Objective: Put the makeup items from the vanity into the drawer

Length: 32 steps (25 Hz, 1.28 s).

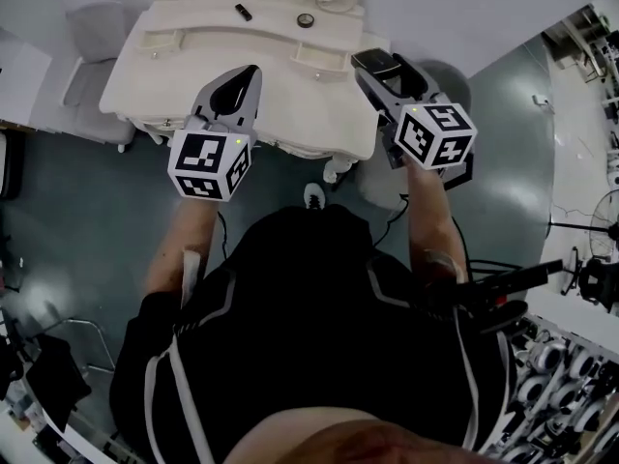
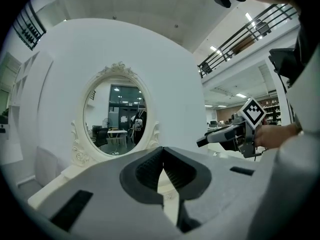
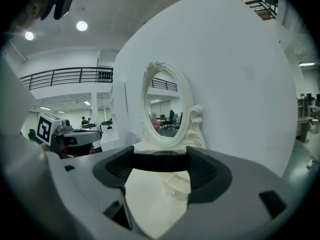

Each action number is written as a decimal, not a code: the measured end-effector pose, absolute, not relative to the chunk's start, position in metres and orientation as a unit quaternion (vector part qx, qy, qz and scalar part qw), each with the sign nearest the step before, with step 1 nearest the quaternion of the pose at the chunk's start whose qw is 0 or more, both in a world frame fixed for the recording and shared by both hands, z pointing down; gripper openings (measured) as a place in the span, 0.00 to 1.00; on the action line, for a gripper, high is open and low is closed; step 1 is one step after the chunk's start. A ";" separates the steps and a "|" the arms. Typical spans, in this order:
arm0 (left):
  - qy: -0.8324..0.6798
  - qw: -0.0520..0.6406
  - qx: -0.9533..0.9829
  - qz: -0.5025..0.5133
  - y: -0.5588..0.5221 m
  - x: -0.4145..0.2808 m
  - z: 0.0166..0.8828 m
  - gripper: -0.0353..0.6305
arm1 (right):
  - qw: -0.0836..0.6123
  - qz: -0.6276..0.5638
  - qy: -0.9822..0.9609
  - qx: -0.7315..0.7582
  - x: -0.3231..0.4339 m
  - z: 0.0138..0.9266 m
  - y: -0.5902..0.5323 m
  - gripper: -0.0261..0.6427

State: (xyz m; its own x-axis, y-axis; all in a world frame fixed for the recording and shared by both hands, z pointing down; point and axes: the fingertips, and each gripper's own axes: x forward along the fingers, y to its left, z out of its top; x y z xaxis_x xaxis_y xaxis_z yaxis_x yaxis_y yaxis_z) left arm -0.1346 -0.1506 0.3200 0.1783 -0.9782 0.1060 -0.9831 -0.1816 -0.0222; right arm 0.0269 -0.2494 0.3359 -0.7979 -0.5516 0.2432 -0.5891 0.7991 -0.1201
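The cream vanity point(image 1: 174, 85) with its oval mirror point(image 2: 116, 115) stands in front of me. My right gripper point(image 1: 375, 63) hovers over the vanity's right end, shut on a flat black makeup item point(image 3: 160, 161) that spans the gap between its pads. Below it is a small drawer front with a knob point(image 3: 175, 186). Over the vanity's front left part, my left gripper point(image 1: 240, 87) is shut, its pads point(image 2: 150, 170) meeting at the tips with nothing between them. A small black stick point(image 1: 243, 12) and a round dark item point(image 1: 306, 20) lie at the back of the top, by the mirror base.
A grey chair point(image 1: 97, 37) stands left of the vanity. The floor point(image 1: 87, 211) is dark green-grey. Shelves with gear point(image 1: 551, 375) and a black stand point(image 1: 522, 278) are at my right. A white curved wall point(image 2: 165, 74) backs the mirror.
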 end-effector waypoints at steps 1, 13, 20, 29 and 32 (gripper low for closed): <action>-0.642 0.024 0.764 0.047 -0.160 -0.135 0.321 0.06 | 0.100 0.096 -0.944 0.301 0.026 0.339 -0.257 0.54; -0.662 0.057 0.746 0.051 -0.259 -0.136 0.348 0.06 | 0.121 0.104 -0.945 0.286 0.023 0.364 -0.330 0.54; -0.636 0.066 0.765 0.070 -0.294 -0.165 0.379 0.06 | 0.139 0.146 -0.928 0.313 -0.009 0.398 -0.354 0.54; -0.590 0.094 0.798 0.082 -0.331 -0.217 0.425 0.06 | 0.185 0.184 -0.885 0.386 -0.038 0.454 -0.381 0.54; -0.580 0.100 0.804 0.083 -0.342 -0.230 0.435 0.06 | 0.200 0.204 -0.870 0.401 -0.045 0.476 -0.388 0.54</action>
